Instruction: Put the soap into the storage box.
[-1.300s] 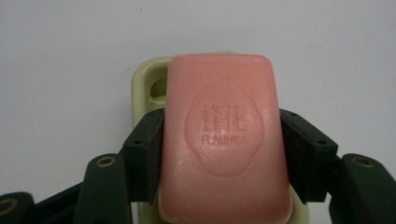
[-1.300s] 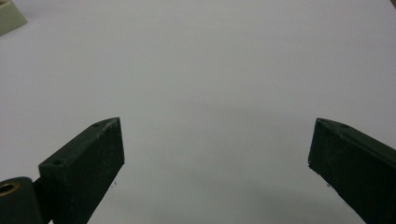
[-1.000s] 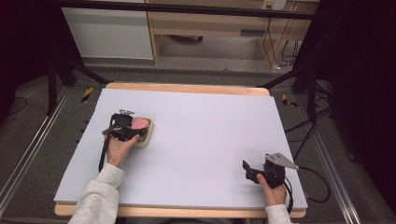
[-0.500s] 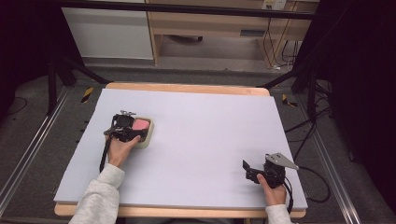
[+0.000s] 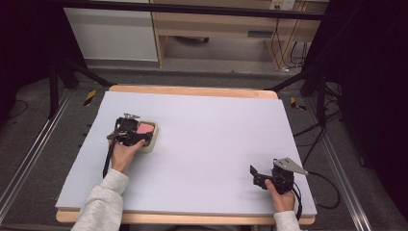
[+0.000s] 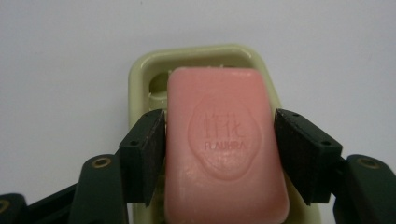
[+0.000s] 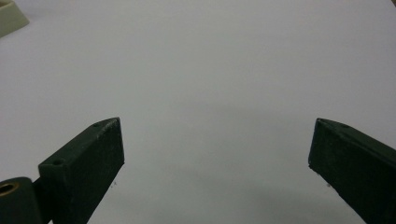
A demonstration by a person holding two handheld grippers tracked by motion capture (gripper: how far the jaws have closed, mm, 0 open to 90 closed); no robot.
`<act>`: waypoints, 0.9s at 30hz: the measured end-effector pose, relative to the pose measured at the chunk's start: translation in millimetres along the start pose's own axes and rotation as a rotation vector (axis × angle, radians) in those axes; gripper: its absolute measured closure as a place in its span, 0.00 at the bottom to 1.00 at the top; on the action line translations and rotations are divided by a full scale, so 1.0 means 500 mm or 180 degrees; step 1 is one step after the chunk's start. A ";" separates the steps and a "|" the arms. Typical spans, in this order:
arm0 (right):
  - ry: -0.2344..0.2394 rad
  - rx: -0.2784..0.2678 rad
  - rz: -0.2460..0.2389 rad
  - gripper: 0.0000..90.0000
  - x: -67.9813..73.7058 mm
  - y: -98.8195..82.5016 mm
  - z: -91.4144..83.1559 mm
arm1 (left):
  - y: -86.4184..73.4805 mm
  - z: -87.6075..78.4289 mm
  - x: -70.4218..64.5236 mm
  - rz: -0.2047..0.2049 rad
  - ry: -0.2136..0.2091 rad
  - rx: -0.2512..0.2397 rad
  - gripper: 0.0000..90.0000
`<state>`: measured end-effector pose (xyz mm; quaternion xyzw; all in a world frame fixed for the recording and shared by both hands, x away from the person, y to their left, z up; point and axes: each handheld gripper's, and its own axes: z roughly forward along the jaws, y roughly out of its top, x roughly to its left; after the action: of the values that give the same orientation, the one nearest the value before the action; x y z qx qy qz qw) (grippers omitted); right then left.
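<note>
The table [image 5: 202, 159], covered by a pale lavender-white sheet, is being seen across the middle of the high view, with a wooden edge showing along its far and near sides.

The left gripper [image 5: 139, 133] is being held at the left of centre in the high view, by a hand [image 5: 126, 155] in a light grey sleeve that enters from the lower left. The right gripper [image 5: 254, 174] is being held at the lower right of that view, low over the sheet near the table's near edge and well apart from the left one. In the right gripper view its jaws are being kept wide, with bare sheet between them.

The soap dish [image 6: 140, 79], pale green and rectangular with rounded corners, is being shown in the centre of the left gripper view, resting on the sheet. In the high view the dish [image 5: 153, 139] is lying just beside the left hand. One corner of it [image 7: 8, 17] is also being caught at the upper left of the right gripper view.

The pink soap bar [image 6: 224, 149], stamped with an oval emblem, is lying in the dish. The left gripper [image 6: 219, 140] is being positioned around it: its jaws have just been opening, and a narrow gap is being left on both sides of the bar.
</note>
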<state>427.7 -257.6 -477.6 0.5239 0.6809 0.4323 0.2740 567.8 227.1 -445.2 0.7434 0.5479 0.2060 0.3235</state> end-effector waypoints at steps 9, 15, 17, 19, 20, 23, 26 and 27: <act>-0.0005 -0.0016 0.0006 0.04 -0.001 0.000 -0.002 | 0.008 -0.034 0.005 0.0056 -0.0108 -0.0211 0.35; -0.0022 -0.0029 0.0031 0.04 -0.007 0.000 -0.006 | 0.004 -0.055 -0.011 0.0188 -0.0232 -0.0311 0.32; -0.0041 -0.0025 0.0045 0.04 -0.008 -0.001 -0.007 | 0.000 -0.065 -0.016 0.0212 -0.0254 -0.0354 0.31; -0.0042 -0.0023 0.0045 0.04 -0.010 -0.001 -0.007 | -0.006 -0.076 -0.019 0.0238 -0.0276 -0.0369 0.31; -0.0044 -0.0023 0.0046 0.04 -0.010 -0.001 -0.007 | -0.009 -0.080 -0.020 0.0243 -0.0285 -0.0379 0.31; -0.0060 -0.0016 0.0048 0.04 -0.013 -0.001 -0.007 | -0.023 -0.092 -0.022 0.0275 -0.0304 -0.0412 0.30; -0.0066 -0.0007 0.0062 0.04 -0.015 -0.002 -0.008 | -0.039 -0.102 -0.022 0.0266 -0.0266 -0.0502 0.30; -0.0051 0.0001 0.0077 0.04 -0.016 -0.002 -0.009 | -0.044 -0.105 -0.021 0.0252 -0.0270 -0.0518 0.30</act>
<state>426.0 -266.8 -477.0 0.5355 0.6723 0.4313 0.2741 514.9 234.8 -423.1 0.7438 0.4854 0.2308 0.3974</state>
